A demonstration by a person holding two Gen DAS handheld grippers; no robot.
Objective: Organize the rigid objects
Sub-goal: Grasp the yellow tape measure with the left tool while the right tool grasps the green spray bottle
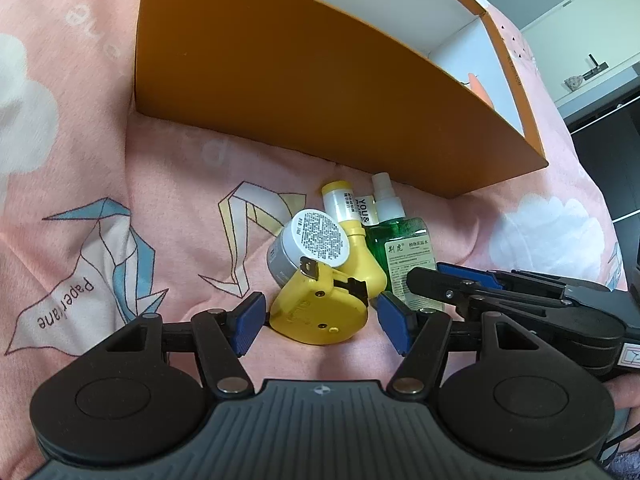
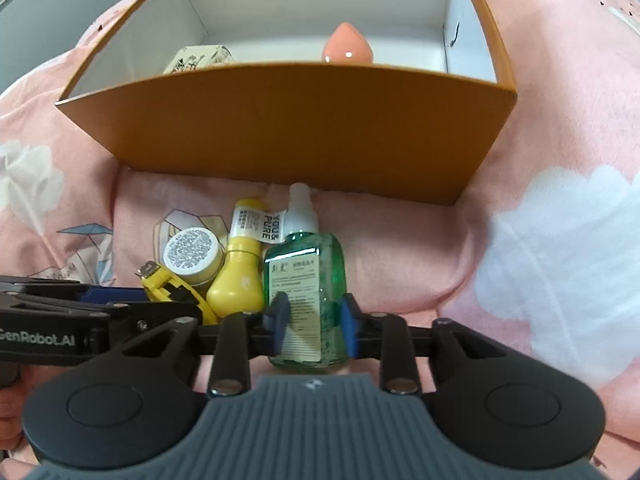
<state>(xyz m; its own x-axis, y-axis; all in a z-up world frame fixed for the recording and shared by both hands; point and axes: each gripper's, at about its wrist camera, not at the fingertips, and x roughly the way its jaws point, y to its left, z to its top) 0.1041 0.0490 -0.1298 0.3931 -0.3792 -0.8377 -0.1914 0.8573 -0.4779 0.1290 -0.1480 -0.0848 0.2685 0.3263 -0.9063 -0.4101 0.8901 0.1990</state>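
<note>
The right gripper (image 2: 313,322) is clamped on the lower body of the green bottle (image 2: 306,280), one blue pad on each flank. The bottle lies on the pink quilt (image 2: 540,240) with its white spray head pointing away from the gripper, toward the orange box (image 2: 280,136) beyond it. The left gripper (image 1: 320,322) stands apart, its pads either side of the yellow tape measure (image 1: 320,312) and not visibly pressing on it.

Hazards from this position:

1. Slip. The bottle walls look smooth and glossy, and the grip sits low on the body. On lifting, the spray end may swing down or the bottle may slide out.
2. Knock-on. The yellow bottle (image 2: 240,276) lies just beside the green bottle, to the right gripper's left, and the white-lidded jar (image 2: 194,256) leans against the pile. Drawing the green bottle out may roll either.
3. Collision. The two grippers work close together; the right one's fingers lie just beside the left one's right pad. A sideways move by either may strike the other.
4. Box wall. The near wall stands tall ahead; a low carry would catch it. Inside, a peach egg-shaped item (image 2: 347,46) and a printed pack (image 2: 200,60) already occupy floor space.
</note>
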